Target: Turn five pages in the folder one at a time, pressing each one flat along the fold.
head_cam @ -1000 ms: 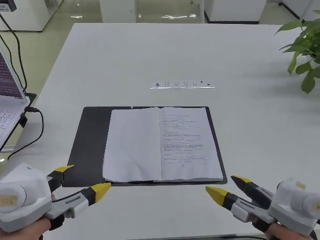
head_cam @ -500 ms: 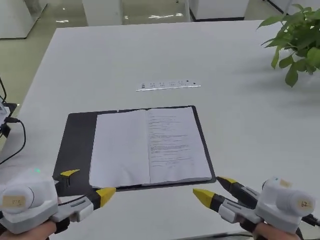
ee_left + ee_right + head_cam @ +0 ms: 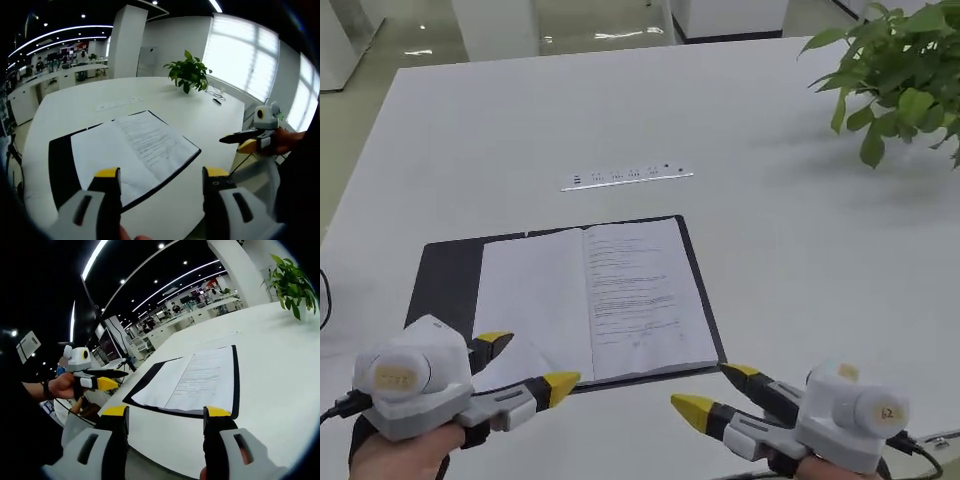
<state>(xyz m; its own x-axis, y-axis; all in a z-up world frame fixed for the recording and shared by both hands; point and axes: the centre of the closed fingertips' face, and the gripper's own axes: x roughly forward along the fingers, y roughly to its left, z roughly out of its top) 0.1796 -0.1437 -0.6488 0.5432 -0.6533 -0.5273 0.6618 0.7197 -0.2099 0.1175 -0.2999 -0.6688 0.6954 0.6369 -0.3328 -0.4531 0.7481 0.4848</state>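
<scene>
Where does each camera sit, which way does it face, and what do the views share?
Head view: on the headset, looking forward and down at the open folder; left gripper and right gripper show.
Left gripper view: on the left gripper, facing across the folder toward the plant; own fingers show.
Right gripper view: on the right gripper, facing across the folder; own fingers show.
Shared: the folder; each gripper view catches the other gripper.

a white table (image 3: 800,250), leafy plant (image 3: 900,60), bright windows (image 3: 235,55), ceiling strip lights (image 3: 97,255).
</scene>
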